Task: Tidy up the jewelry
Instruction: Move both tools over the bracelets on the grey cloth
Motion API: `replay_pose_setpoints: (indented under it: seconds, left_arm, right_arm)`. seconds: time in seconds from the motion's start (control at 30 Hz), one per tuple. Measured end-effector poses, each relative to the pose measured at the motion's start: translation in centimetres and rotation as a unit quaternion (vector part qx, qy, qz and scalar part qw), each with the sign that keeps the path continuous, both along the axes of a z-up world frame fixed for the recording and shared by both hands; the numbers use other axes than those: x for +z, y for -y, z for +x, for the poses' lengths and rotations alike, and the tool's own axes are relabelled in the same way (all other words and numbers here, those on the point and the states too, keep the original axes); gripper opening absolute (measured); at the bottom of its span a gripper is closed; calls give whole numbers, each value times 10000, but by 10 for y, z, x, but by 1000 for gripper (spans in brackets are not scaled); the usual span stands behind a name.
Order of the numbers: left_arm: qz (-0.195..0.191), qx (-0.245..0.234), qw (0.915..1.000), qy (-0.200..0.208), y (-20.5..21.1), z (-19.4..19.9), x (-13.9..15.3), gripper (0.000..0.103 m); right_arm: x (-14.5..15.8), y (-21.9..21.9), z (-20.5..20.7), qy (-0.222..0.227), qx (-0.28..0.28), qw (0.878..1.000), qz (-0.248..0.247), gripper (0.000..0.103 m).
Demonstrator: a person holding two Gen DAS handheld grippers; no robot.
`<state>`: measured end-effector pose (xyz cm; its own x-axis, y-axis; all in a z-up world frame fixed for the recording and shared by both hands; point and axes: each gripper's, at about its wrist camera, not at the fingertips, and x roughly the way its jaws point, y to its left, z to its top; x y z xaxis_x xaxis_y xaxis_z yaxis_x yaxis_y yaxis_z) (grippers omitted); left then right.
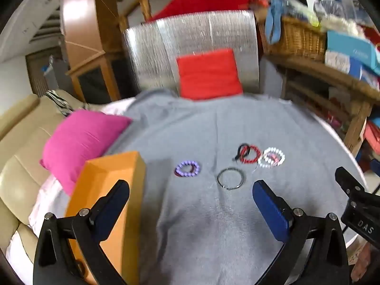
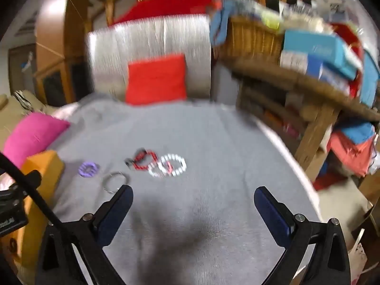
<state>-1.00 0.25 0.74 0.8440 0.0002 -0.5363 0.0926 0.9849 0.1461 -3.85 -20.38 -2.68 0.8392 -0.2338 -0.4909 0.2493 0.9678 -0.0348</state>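
- Lying on a grey cloth [image 1: 213,130] that covers a round table, four bracelets sit loose in a small cluster, none of them held.
- The purple bead bracelet [image 1: 187,169] is the leftmost, near an open orange box [image 1: 111,190] at the table's left edge.
- The thin metal ring bracelet [image 1: 230,178] lies just right of the purple one and nearest the grippers.
- The red and black bracelet [image 1: 248,153] lies farther back, touching or overlapping the white bead bracelet [image 1: 272,158] on its right.
- The left gripper [image 1: 190,197] hovers over the cloth with its fingers spread wide and nothing between them; its left finger [image 1: 111,209] sits in front of the orange box.
- The right gripper [image 2: 192,201] is also released, fingers wide apart above bare cloth, with the jewellery ahead and to its left.
- A pink cushion [image 1: 78,142] rests at the left, a red cushion [image 1: 209,73] on the silver-backed chair [image 1: 166,47] behind the table.
- The right wrist view is blurred.
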Motion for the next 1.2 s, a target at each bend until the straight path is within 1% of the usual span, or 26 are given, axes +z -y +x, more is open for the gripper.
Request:
replay_pose_setpoints:
  seconds: [0.07, 0.1, 0.17, 0.2, 0.23, 0.27, 0.33, 0.4, 0.5, 0.6, 0.73, 0.87, 0.93, 1.03, 1.07, 1.13, 1.2]
  left_arm:
    - [1, -10, 9997, 230, -4, -19, 15, 103]
    - [-1, -30, 9994, 330, -7, -27, 22, 103]
    - [12, -12, 9988, 479, -6, -46, 43, 103]
    - [58, -8, 9980, 626, -12, -52, 45, 103]
    - [19, -20, 9981, 617, -18, -59, 50, 103]
    - [25, -6, 9975, 711, -18, -66, 51, 103]
    - [-33, 58, 9972, 750, -30, -75, 58, 103]
    - [-59, 132, 9969, 778, -29, -78, 63, 103]
    - [-108, 188, 9954, 933, -32, -86, 64, 103]
    - [58, 204, 9949, 981, -30, -91, 66, 103]
    - [118, 234, 9935, 1106, -32, -95, 68, 103]
    - [-62, 235, 9931, 1150, -38, -97, 68, 103]
    - [-7, 218, 9935, 1119, -35, -98, 69, 103]
    - [-201, 214, 9934, 1110, -38, -98, 67, 103]
    - [-203, 189, 9936, 1099, -37, -97, 68, 103]
    - [-277, 164, 9938, 1063, -35, -93, 68, 103]
    - [-272, 102, 9942, 1037, -32, -89, 67, 103]
  right_arm:
    - [20, -11, -22, 357, 33, 9993, -139, 103]
    - [29, -14, -35, 486, 91, 9987, -146, 103]
    - [44, -22, -48, 665, 220, 9974, -181, 103]
    - [45, -24, -49, 672, 242, 9973, -190, 103]
    - [50, -29, -52, 656, 274, 9973, -197, 103]
    - [55, -33, -54, 637, 302, 9973, -214, 103]
    - [58, -38, -56, 653, 281, 9971, -251, 103]
    - [63, -43, -65, 701, 278, 9969, -240, 103]
    - [68, -44, -73, 857, 285, 9957, -215, 103]
    - [71, -44, -77, 1030, 232, 9942, -224, 103]
    - [75, -40, -78, 1222, 207, 9923, 12, 103]
    - [78, -37, -85, 1454, 114, 9893, 42, 103]
    - [80, -36, -87, 1501, 109, 9886, 27, 103]
    - [82, -32, -86, 1458, 144, 9892, 35, 103]
    - [81, -32, -86, 1433, 167, 9895, 31, 103]
    - [80, -32, -85, 1392, 181, 9901, -57, 103]
    - [78, -35, -84, 1345, 219, 9905, -203, 103]
